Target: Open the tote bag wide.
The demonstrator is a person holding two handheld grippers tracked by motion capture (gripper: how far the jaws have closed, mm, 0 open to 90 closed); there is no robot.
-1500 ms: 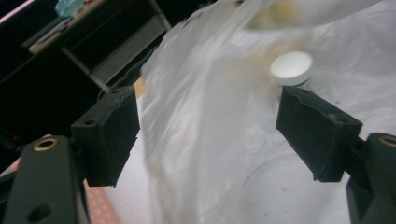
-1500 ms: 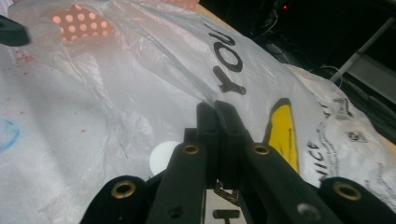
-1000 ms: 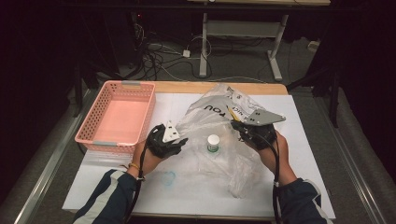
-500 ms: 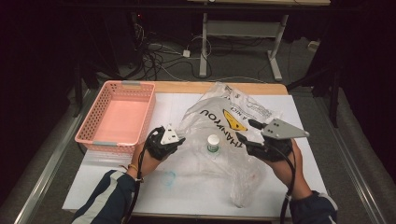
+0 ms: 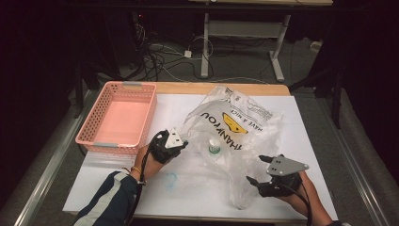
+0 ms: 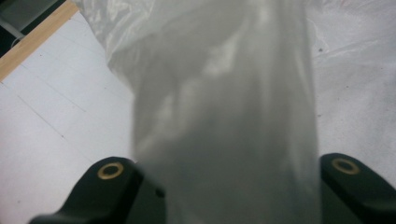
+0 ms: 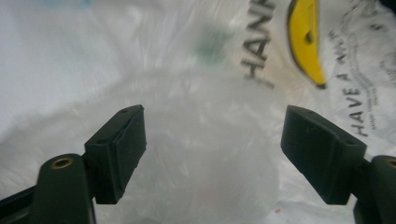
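Left claw (image 5: 181, 141) pinches the plastic bag's (image 5: 244, 136) edge at nine o'clock, right claw (image 5: 254, 170) gapes empty at five o'clock, so the small bottle (image 5: 214, 148) mid-table inside the bag looks packed, with pink basket (image 5: 89, 136) unused
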